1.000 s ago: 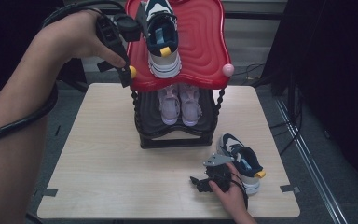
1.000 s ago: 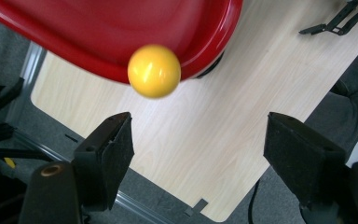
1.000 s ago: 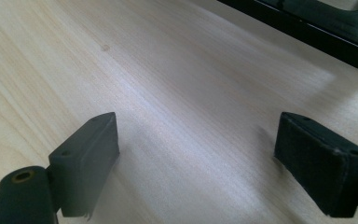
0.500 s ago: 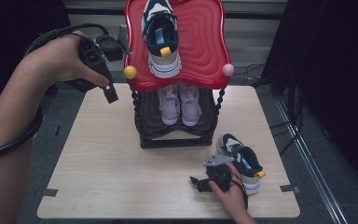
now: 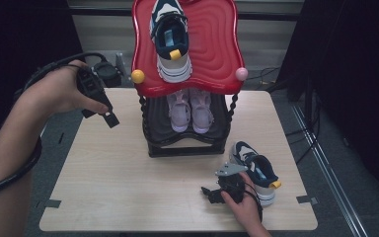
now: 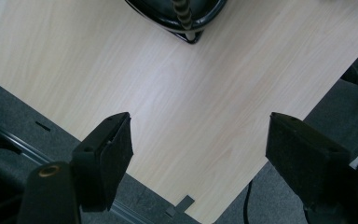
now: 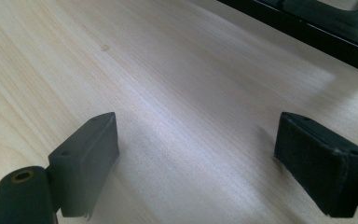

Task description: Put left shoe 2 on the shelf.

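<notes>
I am holding my left tool [image 5: 109, 117] above the tabletop [image 5: 113, 177] near its left edge, jaws standing wide with nothing between them. My right tool [image 5: 212, 193] is resting low near the front edge, jaws likewise wide and gripping nothing. A navy sneaker [image 5: 254, 170] is lying on the tabletop just beside my right hand [image 5: 244, 205], toward the front right corner. Its mate [image 5: 170, 39] is sitting on the red top tier [image 5: 217, 44] of the shoe rack [image 5: 187, 143].
</notes>
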Tool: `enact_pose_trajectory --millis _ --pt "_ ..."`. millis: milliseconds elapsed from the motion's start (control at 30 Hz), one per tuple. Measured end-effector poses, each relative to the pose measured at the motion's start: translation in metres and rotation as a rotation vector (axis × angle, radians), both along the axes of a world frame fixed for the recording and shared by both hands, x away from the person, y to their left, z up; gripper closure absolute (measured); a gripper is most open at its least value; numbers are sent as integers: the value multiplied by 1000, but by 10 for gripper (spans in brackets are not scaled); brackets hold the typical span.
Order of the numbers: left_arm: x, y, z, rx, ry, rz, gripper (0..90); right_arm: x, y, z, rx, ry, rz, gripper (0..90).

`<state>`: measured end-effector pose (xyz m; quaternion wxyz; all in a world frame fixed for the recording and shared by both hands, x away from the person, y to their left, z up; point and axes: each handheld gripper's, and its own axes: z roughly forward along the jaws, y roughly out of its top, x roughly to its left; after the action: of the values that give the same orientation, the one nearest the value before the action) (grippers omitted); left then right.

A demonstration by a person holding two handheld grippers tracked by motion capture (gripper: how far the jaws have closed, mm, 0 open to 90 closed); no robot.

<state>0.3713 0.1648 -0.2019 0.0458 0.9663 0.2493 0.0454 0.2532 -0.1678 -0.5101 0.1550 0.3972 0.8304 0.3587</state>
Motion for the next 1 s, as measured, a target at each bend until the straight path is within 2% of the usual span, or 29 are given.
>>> enact_pose_trajectory --millis 333,533,733,800,933,967,1000 --pt "-4 6 -37 -25 18 3 213 0 0 0 2 0 -3 132" --pt "-6 7 -56 -43 12 -6 223 0 0 0 4 -1 -3 131" --pt "-5 6 -79 -49 35 -10 223 0 0 0 4 0 -3 131" --pt "-6 5 -86 -63 36 1 224 0 0 0 4 -1 -3 132" --pt "-7 3 -96 -58 43 0 225 0 0 0 4 0 -3 131" --pt "-5 4 -97 -46 47 -26 223 0 0 0 3 -3 -1 131" --pt "-6 3 -101 -67 47 -5 223 0 0 0 6 0 -2 132"
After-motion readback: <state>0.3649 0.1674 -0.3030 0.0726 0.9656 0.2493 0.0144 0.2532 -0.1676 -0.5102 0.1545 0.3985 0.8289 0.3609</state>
